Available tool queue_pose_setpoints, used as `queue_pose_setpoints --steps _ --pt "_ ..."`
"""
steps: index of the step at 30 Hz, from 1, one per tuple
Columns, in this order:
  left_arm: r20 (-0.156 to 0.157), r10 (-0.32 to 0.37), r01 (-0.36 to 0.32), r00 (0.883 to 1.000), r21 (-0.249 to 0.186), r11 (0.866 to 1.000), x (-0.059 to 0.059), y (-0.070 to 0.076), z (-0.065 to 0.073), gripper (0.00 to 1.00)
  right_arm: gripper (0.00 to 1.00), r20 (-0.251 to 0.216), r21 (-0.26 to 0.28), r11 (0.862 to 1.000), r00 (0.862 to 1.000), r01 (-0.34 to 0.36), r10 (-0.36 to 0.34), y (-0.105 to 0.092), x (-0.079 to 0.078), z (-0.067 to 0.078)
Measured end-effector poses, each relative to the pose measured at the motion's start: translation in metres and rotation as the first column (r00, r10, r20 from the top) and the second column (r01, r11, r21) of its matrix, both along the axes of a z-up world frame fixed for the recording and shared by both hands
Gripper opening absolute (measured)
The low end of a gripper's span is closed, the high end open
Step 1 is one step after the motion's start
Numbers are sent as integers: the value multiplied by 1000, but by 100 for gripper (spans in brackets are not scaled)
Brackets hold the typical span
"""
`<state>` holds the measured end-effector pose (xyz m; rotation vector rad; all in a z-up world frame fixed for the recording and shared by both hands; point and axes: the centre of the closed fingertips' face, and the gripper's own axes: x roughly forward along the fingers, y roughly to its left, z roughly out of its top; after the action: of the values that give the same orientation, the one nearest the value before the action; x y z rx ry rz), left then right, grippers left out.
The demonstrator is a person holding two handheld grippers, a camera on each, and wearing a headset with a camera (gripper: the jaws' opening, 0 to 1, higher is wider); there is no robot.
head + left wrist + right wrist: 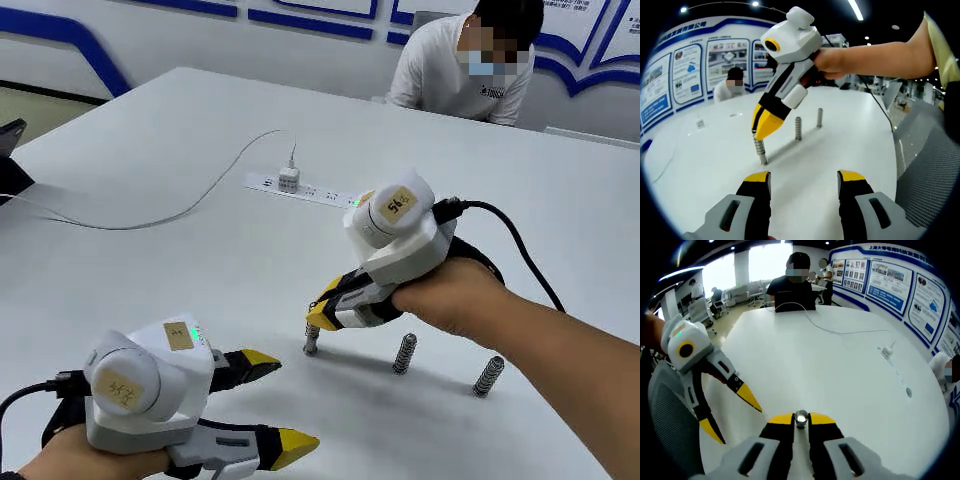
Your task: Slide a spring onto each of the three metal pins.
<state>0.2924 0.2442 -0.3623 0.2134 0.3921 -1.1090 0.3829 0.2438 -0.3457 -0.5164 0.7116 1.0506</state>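
pinching of the small coiled steel spring [759, 146] falls to the yellow-tipped right gripper [318, 318], jaws pressed on it over the end thin metal pin [763, 160] on the white table [200, 270]. 2 other pins [404, 353], each wearing a spring, stand beside. best to keep the coil in line with the pin, push straight down, then release. the yellow-tipped left gripper [283, 400] hovers spread nearby.

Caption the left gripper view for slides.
Right gripper holds a spring on the nearest pin; middle spring and far spring already seated.
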Motion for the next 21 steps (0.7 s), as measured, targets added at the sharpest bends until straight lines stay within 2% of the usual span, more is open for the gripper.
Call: queue_pose_setpoints --steps 21 --pt "-5 6 -6 1000 2 1000 1 1 -2 55 12 -36 -17 1000 999 1 -2 1 -8 -22"
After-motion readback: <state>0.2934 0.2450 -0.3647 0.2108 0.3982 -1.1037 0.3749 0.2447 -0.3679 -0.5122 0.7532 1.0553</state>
